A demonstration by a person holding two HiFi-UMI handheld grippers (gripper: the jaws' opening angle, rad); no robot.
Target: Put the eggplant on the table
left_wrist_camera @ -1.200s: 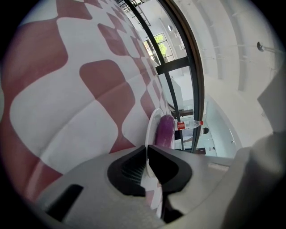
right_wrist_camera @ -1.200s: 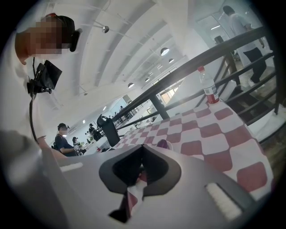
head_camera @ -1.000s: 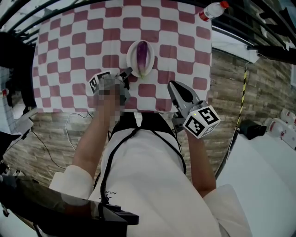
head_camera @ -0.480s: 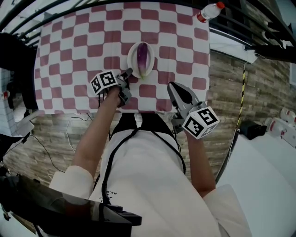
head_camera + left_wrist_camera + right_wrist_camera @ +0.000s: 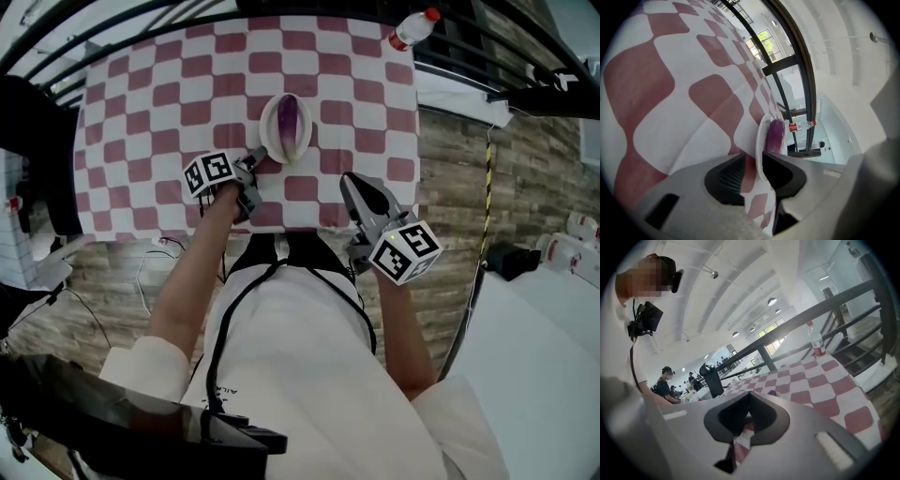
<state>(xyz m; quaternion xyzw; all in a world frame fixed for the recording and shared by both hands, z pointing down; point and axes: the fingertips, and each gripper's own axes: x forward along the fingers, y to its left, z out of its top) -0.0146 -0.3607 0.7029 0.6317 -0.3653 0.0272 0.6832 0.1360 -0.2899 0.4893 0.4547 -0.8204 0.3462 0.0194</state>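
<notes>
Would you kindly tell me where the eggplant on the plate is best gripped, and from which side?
Its middle, from above, jaws across its narrow width: the eggplant lies lengthwise in the plate, whose rim probably blocks low approaches.

A red-and-white checked cloth (image 5: 131, 103) is covering the counter (image 5: 94, 220), which is standing on a floor (image 5: 455, 197) of brown, wood-look planks. Thin cables (image 5: 155, 258) are trailing over the floor by the counter's near edge. A black railing (image 5: 820, 310) is running along the counter's far side. Daylight is pouring in through tall windows (image 5: 771, 345) beyond it, and round lamps (image 5: 772, 301) are hanging from the white ribbed ceiling (image 5: 740, 282). Farther back in the hall, people (image 5: 665, 378) are sitting at other tables.
</notes>
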